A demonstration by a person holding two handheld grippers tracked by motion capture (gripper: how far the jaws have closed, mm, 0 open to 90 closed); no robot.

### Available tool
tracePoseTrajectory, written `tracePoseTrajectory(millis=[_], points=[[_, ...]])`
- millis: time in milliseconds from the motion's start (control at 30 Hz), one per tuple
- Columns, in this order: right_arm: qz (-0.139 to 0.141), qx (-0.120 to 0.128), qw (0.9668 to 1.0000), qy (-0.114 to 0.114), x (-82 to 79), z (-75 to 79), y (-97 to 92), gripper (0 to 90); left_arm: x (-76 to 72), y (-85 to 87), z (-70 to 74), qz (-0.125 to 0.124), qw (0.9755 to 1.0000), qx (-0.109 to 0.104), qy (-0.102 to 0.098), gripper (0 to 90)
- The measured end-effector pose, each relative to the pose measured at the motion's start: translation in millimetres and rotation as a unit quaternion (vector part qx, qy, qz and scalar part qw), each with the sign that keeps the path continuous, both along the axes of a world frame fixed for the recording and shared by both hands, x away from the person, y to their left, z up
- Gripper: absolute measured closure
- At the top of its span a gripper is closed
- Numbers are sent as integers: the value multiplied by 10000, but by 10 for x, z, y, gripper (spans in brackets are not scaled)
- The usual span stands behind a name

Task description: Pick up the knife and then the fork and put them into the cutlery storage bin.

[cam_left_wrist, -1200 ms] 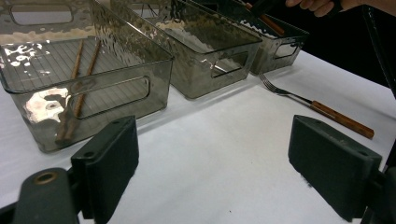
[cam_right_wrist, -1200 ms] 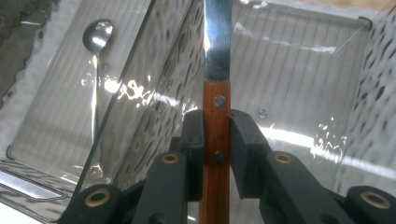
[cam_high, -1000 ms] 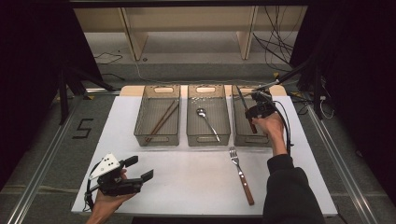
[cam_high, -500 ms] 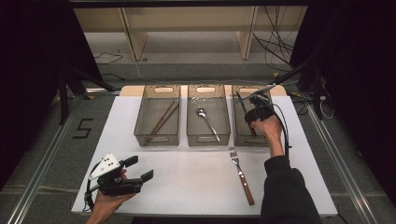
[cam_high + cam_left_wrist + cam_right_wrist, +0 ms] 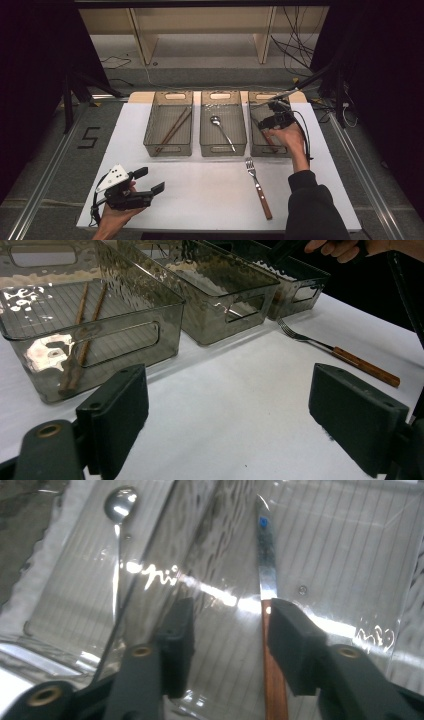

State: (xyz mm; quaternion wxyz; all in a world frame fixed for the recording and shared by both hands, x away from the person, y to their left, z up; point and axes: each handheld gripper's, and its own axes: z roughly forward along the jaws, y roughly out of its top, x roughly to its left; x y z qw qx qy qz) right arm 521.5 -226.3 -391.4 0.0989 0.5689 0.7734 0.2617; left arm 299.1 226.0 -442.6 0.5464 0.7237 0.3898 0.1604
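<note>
Knife [image 5: 265, 575]: lies in right bin [image 5: 260, 146], right gripper [image 5: 227, 630] just released, jaws having opened; lifting carelessly could snag handle and drag it out.

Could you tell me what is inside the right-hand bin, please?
A knife lies in the right-hand bin, blade pointing away. The right tongs have just been opening over it; one pad covers part of its wooden handle.

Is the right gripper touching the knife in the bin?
Cannot tell. In the right gripper view the knife runs beside one pad of the right gripper, hiding any gap.
</note>
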Motion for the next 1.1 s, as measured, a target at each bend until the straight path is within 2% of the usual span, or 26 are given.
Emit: tracePoseTrajectory(millis=[233, 500, 900, 1100], points=[[276, -1, 9993, -247, -172, 151, 88, 400, 1, -2, -1, 6, 10000, 4, 2, 159], [441, 66, 9983, -382, -304, 252, 154, 343, 3, 3, 0, 9, 10000, 6, -4, 158], [772, 39, 9946, -690, -574, 355, 302, 306, 2, 3, -1, 9, 10000, 1, 2, 158], [908, 29, 9934, -699, -666, 358, 356, 290, 3, 8, 0, 10, 10000, 9, 2, 158]])
